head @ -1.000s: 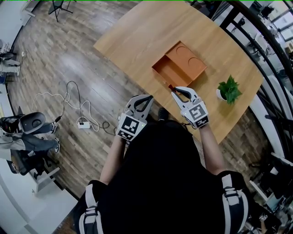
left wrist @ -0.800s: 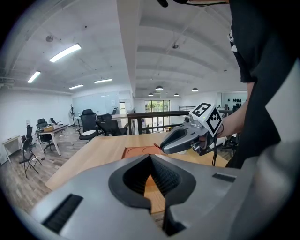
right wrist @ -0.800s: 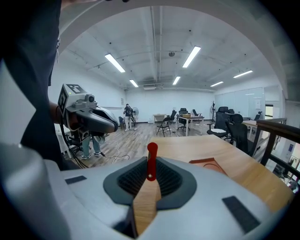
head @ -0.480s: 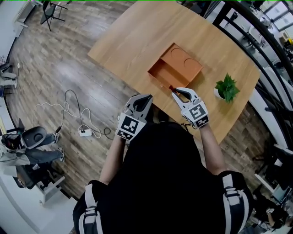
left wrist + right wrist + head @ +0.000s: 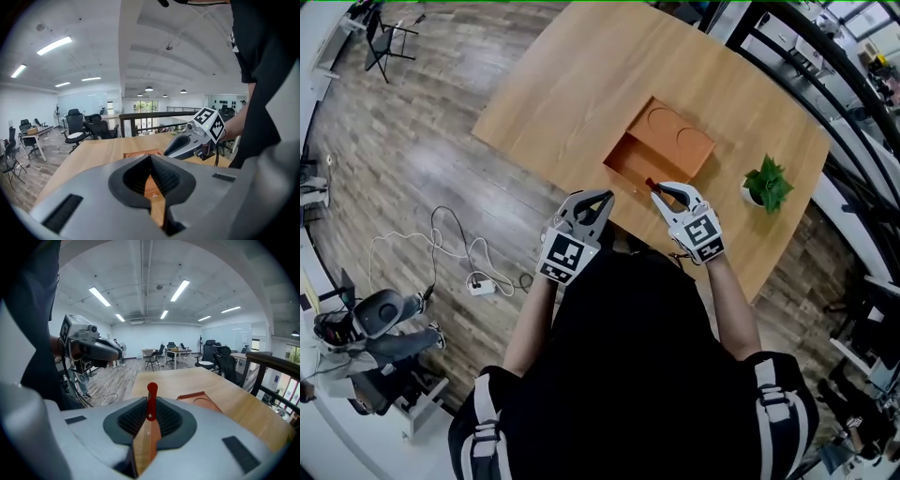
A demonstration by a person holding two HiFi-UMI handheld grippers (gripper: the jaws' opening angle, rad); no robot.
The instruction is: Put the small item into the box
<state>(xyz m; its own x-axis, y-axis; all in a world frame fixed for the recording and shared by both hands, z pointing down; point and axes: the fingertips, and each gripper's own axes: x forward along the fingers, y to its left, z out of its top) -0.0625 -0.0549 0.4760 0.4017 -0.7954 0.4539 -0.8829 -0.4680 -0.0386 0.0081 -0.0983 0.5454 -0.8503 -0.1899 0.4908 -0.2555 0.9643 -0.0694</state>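
An open orange box (image 5: 661, 145) lies on the wooden table (image 5: 581, 75), its lid part with two round hollows on the far side. Just short of its near edge, my right gripper (image 5: 659, 190) is shut on a small red stick-like item (image 5: 650, 184). In the right gripper view the red item (image 5: 151, 399) stands up between the pads, with the box (image 5: 200, 400) ahead to the right. My left gripper (image 5: 598, 204) hangs beside it at the table's near edge, its jaws closed together with nothing in them. The left gripper view shows the right gripper (image 5: 190, 143) over the table.
A small potted green plant (image 5: 767, 185) stands on the table right of the box. On the wooden floor to the left lies a power strip with a looping cable (image 5: 476, 281). Office chairs and desks stand further off.
The head view has drifted a little. Both grippers keep their places by the box's near edge, the right one still holding the red item.
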